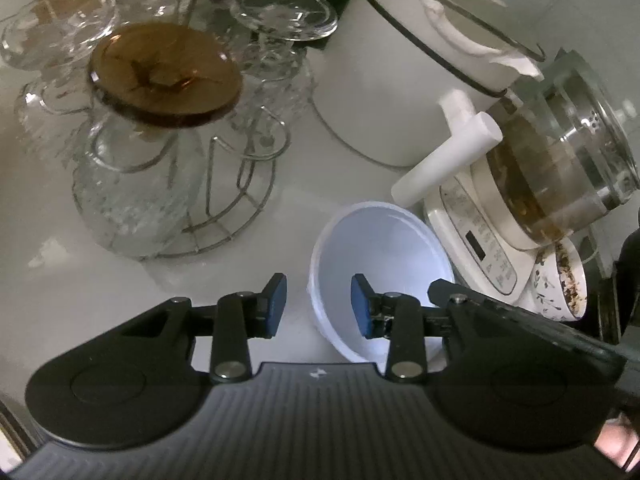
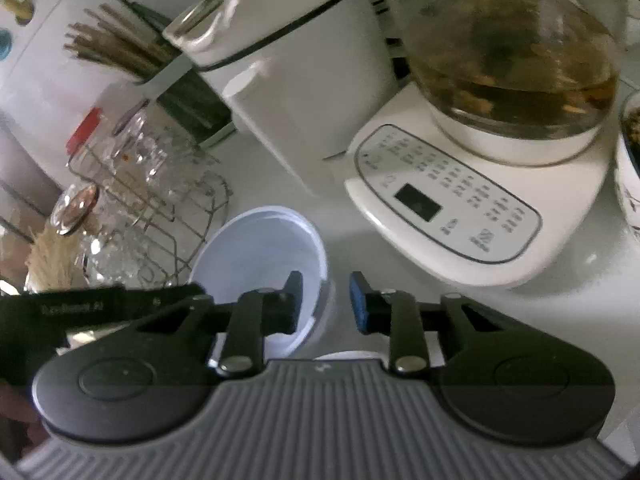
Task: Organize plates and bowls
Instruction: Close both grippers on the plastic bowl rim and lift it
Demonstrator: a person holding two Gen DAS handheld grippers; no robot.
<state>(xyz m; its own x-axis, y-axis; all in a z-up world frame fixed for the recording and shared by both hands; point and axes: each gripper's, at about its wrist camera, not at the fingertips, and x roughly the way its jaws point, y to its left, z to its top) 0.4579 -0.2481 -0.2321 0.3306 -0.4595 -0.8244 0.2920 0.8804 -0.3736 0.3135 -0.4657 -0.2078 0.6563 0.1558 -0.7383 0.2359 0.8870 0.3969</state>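
The white worktop (image 1: 352, 184) is crowded. At the back a tall white canister (image 1: 400, 80) is seen; beside it a glass kettle of brown tea (image 2: 512, 60) sits on its white control base (image 2: 440, 208). To the left a wire rack of upturned glasses (image 1: 168, 152) is parked, an amber glass base (image 1: 164, 80) topmost.

In the gap between rack and kettle base the task's thing is found — a white bowl (image 1: 380, 264), upright on the worktop, its rim close to the kettle base. A patterned bowl (image 1: 560, 280) with dark residue is tucked beside the kettle at the edge.

The left gripper (image 1: 319, 306) is set astride the bowl's near-left rim, one finger outside, one inside, a clear gap left — nothing is pinched yet. The right gripper (image 2: 326, 300) is placed over the opposite rim likewise, fingers narrowed but not seen pressing on the wall.

Trouble is easily pictured: a thin, light rim may be squeezed unevenly and the bowl tipped or skidded into the kettle base, or the rack nudged and glasses rattled if the lift is swung wide.
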